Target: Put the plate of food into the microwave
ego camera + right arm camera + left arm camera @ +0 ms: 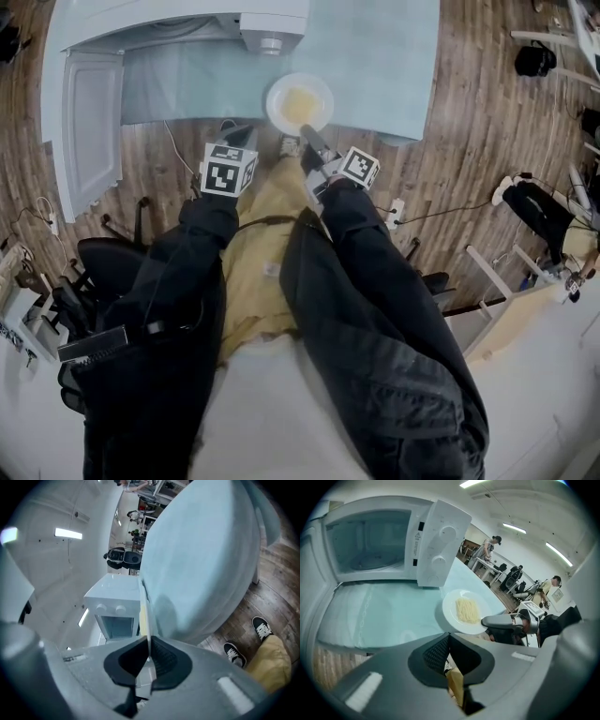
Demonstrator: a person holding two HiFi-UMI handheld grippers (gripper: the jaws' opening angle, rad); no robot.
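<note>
A white plate [299, 103] of yellow noodles hangs at the near edge of the pale blue table [384, 56]. My right gripper [307, 133] is shut on its near rim. In the right gripper view the plate [144, 603] stands edge-on between the pads [159, 656]. From the left gripper view, the plate [464, 611] casts a shadow on the table, and the right gripper [487, 620] clamps its rim. The white microwave [370, 541] stands open behind it with an empty cavity. My left gripper [448, 637] is shut on nothing, left of the plate [239, 131].
The microwave door [89, 122] swings out over the table's left end. The control panel [443, 541] is just behind the plate. Black office chairs [103, 262] stand on the wooden floor at the left. People [487, 548] work at desks far behind.
</note>
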